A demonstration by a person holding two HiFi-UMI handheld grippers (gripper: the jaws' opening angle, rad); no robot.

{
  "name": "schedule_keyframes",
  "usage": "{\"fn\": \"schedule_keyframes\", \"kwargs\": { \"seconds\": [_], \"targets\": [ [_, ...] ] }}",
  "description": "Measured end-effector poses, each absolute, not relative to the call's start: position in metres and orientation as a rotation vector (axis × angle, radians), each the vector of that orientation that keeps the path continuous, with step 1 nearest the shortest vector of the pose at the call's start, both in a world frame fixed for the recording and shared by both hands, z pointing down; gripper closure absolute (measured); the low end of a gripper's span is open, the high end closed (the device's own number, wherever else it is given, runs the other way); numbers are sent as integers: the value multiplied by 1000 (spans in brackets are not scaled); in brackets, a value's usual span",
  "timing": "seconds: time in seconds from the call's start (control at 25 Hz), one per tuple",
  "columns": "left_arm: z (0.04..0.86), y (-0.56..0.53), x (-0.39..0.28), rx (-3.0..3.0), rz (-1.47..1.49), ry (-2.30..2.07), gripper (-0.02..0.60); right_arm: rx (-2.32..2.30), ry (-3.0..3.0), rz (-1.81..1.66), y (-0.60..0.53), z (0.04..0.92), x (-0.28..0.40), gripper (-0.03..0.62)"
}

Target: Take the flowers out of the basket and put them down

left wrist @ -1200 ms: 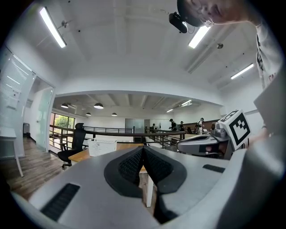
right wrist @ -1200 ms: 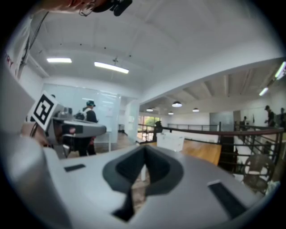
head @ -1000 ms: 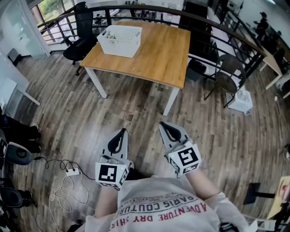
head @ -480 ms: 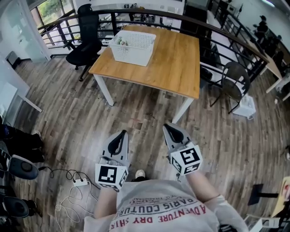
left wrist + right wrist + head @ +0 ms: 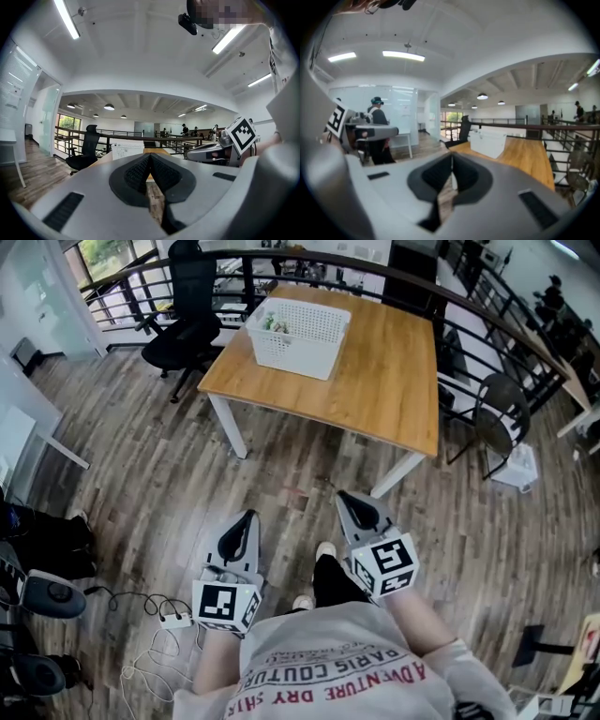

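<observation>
A white slatted basket [image 5: 298,335] stands on the far left part of a wooden table [image 5: 375,381], with pale flowers [image 5: 273,324] showing inside it. The basket also shows small in the left gripper view [image 5: 127,151] and in the right gripper view [image 5: 492,142]. Both grippers hang over the wood floor, well short of the table. My left gripper [image 5: 246,518] is shut with nothing in it. My right gripper [image 5: 348,498] is shut and holds nothing either. The jaws meet at the tips in both gripper views [image 5: 150,155] [image 5: 452,155].
A black office chair [image 5: 186,329] stands left of the table, and a dark chair [image 5: 497,409] to its right. A black railing [image 5: 309,259] runs behind the table. A power strip with white cables [image 5: 173,621] lies on the floor at my left. My shoe [image 5: 325,550] shows between the grippers.
The table and basket have come nearer and shifted right in the head view as I walk toward them. Both grippers stay shut, held out in front.
</observation>
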State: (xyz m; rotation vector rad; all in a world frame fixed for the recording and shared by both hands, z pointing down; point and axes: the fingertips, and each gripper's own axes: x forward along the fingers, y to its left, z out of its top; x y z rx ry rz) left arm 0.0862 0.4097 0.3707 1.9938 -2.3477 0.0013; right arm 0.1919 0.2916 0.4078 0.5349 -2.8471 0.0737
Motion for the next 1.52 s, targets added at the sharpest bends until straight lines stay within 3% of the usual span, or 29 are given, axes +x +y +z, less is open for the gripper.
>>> {"fn": "schedule_keyframes", "kwargs": {
  "seconds": [0.36,0.72,1.28,1.52],
  "targets": [
    [381,337,3,1907,-3,-2405,555,441,-2852,71,208,422,101,565],
    [377,192,-95,1883,-4,-2403,555,399,-2869,83,69,415,0,565],
    [378,45,-183,1940,10,-2340,555,485,-2834,90,-76,415,-81,565],
    [342,-55,-237,2036,33,-2223,555,542,-2737,152,-154,390,-122,565]
  ]
}}
